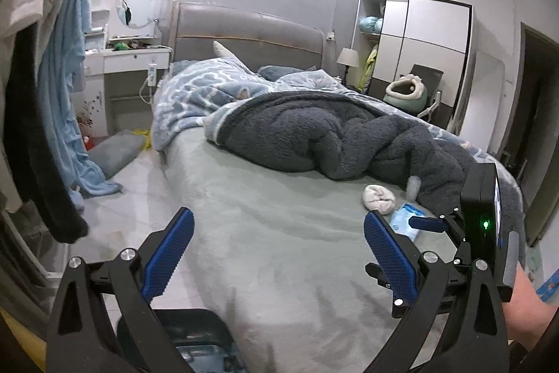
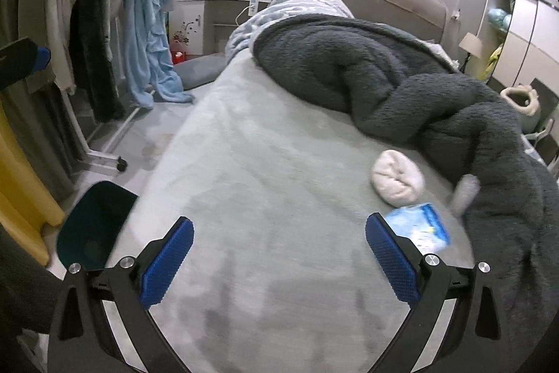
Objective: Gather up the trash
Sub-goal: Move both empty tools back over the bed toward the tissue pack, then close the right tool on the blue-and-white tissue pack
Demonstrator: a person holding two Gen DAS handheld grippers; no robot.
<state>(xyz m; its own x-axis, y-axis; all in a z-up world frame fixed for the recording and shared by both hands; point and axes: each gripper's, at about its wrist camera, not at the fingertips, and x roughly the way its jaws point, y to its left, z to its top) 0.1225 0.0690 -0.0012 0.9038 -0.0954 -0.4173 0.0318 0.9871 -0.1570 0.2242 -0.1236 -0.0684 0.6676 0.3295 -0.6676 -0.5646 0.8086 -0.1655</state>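
Both tongs, left gripper (image 1: 278,254) and right gripper (image 2: 279,259), gaped empty over the bed (image 2: 265,184); the blue packet (image 2: 421,228) by its far edge, beside a white bundle (image 2: 396,179), wanted a flat pinch.

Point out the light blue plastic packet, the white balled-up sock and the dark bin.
light blue plastic packet (image 2: 421,228), right wrist view, its middle
white balled-up sock (image 2: 396,182), right wrist view, its centre
dark bin (image 2: 94,226), right wrist view, inner wall
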